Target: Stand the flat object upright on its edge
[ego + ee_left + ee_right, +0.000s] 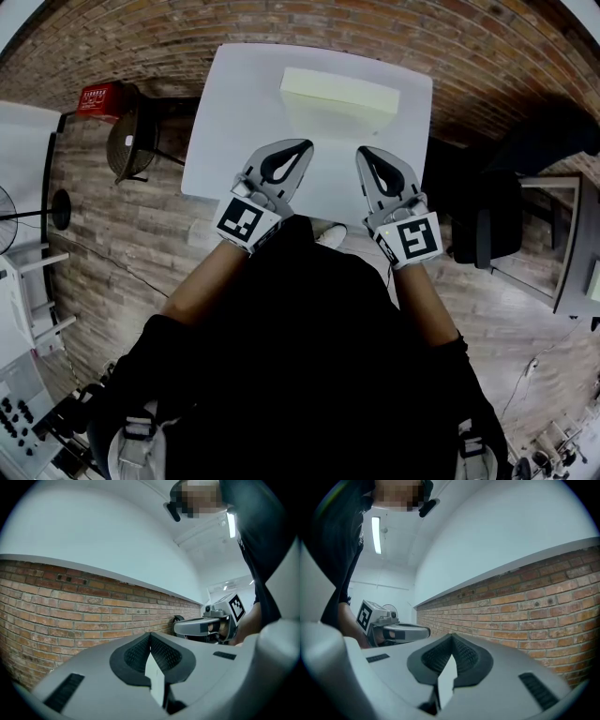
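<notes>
Two closed, empty grippers hovered at the near edge of the white table [234, 112]; the pale yellow slab [339, 91] lay flat on it.
Only the head view showed the slab, on the table's far half, well apart from the left gripper [305, 143] and right gripper [362, 150]. Each gripper view showed its own jaws pressed together on nothing, the other gripper alongside, and a brick wall [70, 606] beyond the table.
</notes>
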